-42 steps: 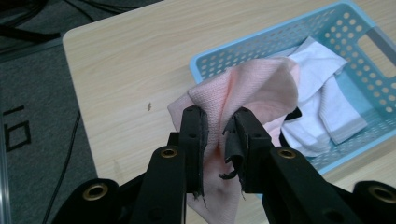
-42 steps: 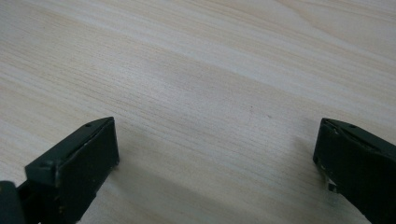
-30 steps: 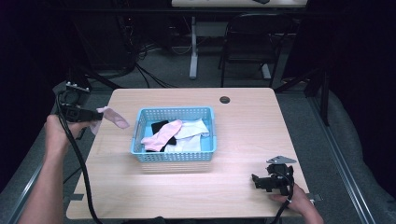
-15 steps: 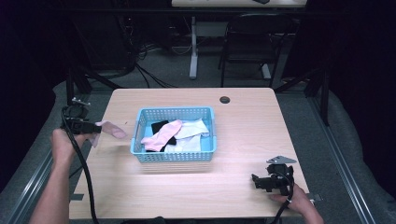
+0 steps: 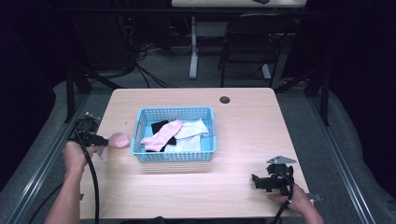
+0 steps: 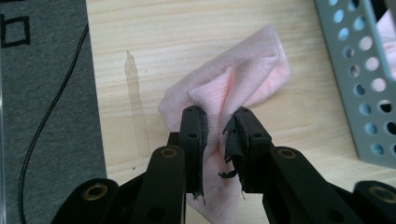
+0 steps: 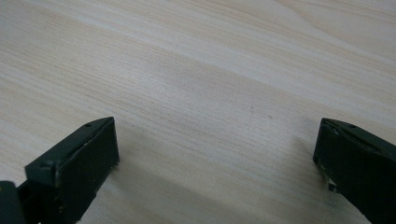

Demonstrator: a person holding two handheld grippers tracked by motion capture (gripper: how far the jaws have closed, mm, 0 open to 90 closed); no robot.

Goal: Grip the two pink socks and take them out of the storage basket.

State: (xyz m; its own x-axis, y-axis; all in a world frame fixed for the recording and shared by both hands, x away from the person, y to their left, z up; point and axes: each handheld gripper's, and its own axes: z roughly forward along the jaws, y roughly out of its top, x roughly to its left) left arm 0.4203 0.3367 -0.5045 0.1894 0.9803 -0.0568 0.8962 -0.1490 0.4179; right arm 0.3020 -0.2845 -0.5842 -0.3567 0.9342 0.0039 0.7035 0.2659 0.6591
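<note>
The high view looks forward and down from above the person's side, taking in the whole desk point(image 5: 243, 182) from well back. The left gripper point(image 6: 219, 119) view rides close, looking down its jaws at the desk's left edge, sharing the sock point(image 6: 233, 84) and basket point(image 6: 355, 88) wall with the high view. The right gripper point(image 7: 215, 140) view sits closest, probably near the front right.
</note>
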